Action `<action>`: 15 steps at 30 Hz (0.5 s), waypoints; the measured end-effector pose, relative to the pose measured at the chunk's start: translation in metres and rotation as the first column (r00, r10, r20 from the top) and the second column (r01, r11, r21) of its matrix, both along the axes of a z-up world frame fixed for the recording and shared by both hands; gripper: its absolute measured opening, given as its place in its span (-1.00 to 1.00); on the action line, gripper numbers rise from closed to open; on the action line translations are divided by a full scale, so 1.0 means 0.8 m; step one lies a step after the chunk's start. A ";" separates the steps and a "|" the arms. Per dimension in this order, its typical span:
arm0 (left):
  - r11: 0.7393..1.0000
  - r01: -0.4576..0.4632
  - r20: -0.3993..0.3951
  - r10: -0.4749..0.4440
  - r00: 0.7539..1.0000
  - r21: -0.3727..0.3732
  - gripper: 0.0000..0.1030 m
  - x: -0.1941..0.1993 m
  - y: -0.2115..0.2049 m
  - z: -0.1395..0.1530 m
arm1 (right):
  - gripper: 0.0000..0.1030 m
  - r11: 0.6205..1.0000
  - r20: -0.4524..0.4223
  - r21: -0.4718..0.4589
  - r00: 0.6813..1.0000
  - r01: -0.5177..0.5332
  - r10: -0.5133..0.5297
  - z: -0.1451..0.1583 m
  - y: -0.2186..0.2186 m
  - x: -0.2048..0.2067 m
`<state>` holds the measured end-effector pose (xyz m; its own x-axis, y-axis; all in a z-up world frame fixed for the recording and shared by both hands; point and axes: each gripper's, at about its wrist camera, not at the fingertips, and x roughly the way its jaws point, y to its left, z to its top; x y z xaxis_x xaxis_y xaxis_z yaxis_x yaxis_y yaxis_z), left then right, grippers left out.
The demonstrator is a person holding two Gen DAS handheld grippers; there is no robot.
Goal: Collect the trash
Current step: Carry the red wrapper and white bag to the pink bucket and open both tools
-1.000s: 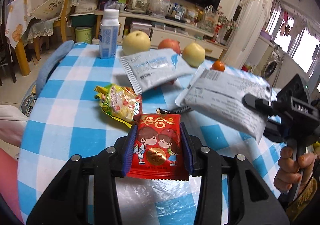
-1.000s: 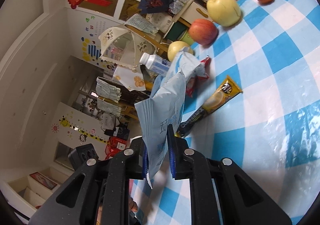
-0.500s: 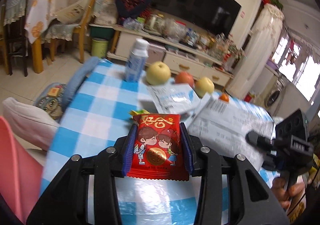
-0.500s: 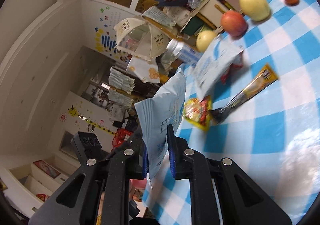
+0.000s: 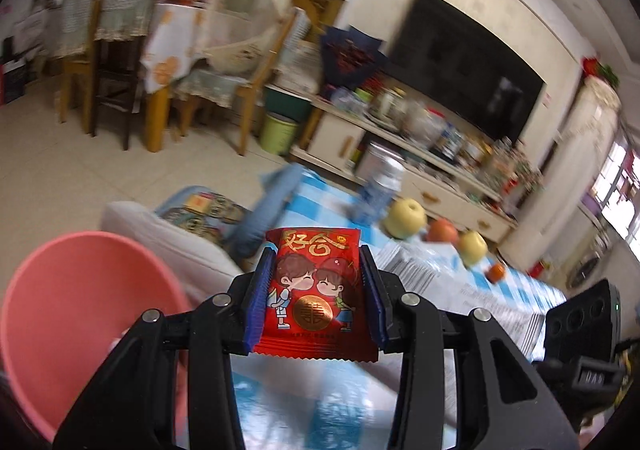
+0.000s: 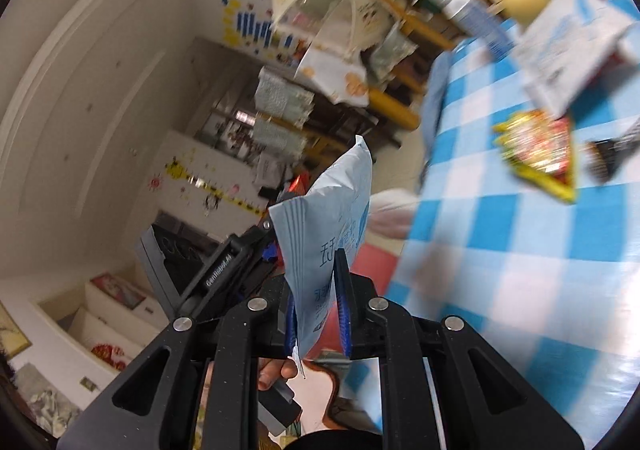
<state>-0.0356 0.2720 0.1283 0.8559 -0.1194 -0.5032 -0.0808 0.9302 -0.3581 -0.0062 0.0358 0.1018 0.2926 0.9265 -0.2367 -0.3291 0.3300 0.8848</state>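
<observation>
The left hand-held gripper [image 5: 316,292] is clamped on a red snack packet [image 5: 316,290], its blue pads pressing the packet's two sides; the wrapper carries gold Chinese characters across the top, a cartoon couple and a round gold double-happiness seal. Just to its lower left sits a pink basin [image 5: 80,314], its rim close beside the gripper's frame. The right hand-held gripper [image 6: 316,310] is closed tight on a pale blue-and-white pouch [image 6: 328,226] that stands up on edge between the pads; blue Chinese print runs down its face, too partial to read. Beyond the pouch the other gripper's black body shows white lettering that looks like "GenRobot.AI", though it is small and tilted. On the blue-and-white checked desk [image 6: 500,250] lie a yellow-and-red snack wrapper [image 6: 540,154], a dark stick sachet [image 6: 612,154] just beside it and a white-and-blue pouch [image 6: 572,50] farther back, its print blurred. At the desk's far side stand a white bottle with a blue label [image 5: 380,190], two yellow pears [image 5: 404,218], a red apple [image 5: 442,230] and a small orange [image 5: 496,272]. The label on the bottle is too smeared to make out.
</observation>
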 end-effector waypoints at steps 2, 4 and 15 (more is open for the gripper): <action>0.999 -0.043 0.012 0.043 0.999 -0.008 -0.17 -0.009 0.016 0.007 | -0.67 0.999 -0.009 -0.009 0.999 -0.048 0.048 0.000 0.035 0.005; 0.995 -0.101 0.029 0.101 0.994 -0.006 -0.17 -0.020 0.034 0.014 | -0.67 0.995 -0.015 -0.022 0.995 -0.095 0.095 0.000 0.070 0.007; 0.951 -0.308 -0.039 0.309 0.950 0.038 0.26 -0.031 0.100 0.007 | -0.36 0.966 -0.100 -0.169 0.978 -0.196 0.181 -0.034 0.190 0.012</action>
